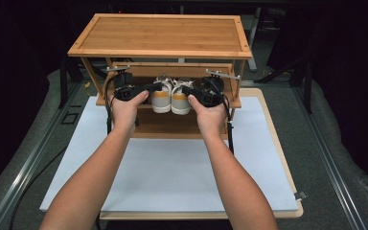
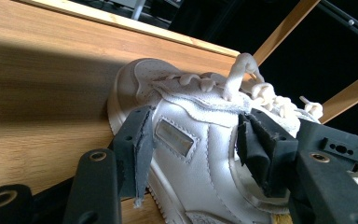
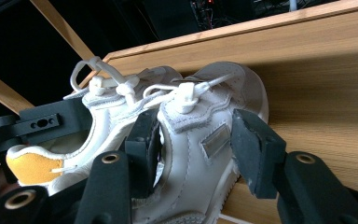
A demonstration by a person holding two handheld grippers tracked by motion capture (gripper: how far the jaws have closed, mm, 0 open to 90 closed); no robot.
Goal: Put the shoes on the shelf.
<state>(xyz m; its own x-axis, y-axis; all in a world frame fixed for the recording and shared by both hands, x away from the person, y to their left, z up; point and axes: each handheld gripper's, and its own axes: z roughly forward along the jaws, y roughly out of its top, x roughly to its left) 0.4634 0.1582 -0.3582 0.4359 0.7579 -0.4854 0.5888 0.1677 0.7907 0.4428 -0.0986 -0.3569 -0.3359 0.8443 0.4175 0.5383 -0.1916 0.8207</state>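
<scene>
- A pair of white shoes (image 1: 171, 95) is seen on the middle shelf (image 1: 235, 102) of a wooden rack (image 1: 160, 34), heels w/ yellow tabs turned toward the person.
- The rack is set at the far end of a white mat (image 1: 172, 167) on the table (image 1: 281, 143).
- Left gripper (image 1: 157, 86) is held at the left shoe (image 2: 191, 154) — jaws wide apart, one at each side of the shoe; the pads (image 2: 137, 149) are not seen pressing, so nothing is gripped.
- Right gripper (image 1: 186, 89) is held at the right shoe (image 3: 200, 154) — jaws spread, one between the two shoes, the other outside; no grip is seen.
- Both shoes are seen resting on the shelf, side by side & touching.
</scene>
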